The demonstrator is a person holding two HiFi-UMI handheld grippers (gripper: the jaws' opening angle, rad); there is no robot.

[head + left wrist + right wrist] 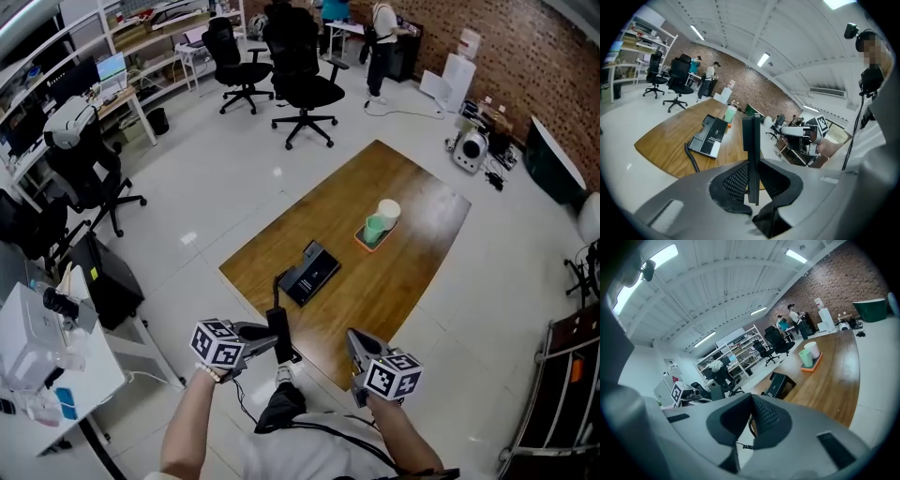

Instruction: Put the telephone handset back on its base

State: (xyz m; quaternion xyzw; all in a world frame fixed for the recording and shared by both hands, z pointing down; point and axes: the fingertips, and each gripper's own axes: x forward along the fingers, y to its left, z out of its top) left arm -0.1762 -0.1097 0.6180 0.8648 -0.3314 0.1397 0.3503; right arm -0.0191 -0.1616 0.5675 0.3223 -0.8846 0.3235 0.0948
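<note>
The left gripper (752, 187) pinches the black handset (751, 150) upright between its jaws, off the wooden table's (403, 272) near edge. The telephone base (708, 137) lies ahead and left of the jaws with bare wood around it. The right gripper's (751, 401) jaws are pressed together, with nothing between them.

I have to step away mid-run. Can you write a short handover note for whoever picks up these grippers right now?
Left gripper: shut on the handset, held in the air by the table's near edge.
Right gripper: shut, nothing in it, held beside the left one.
Base: lies on the table with no handset on it. Its coiled cord hangs over the near edge.
Done: the handset is gripped.
Left: carry the handset to the base, lay it in place, and release it.
</note>
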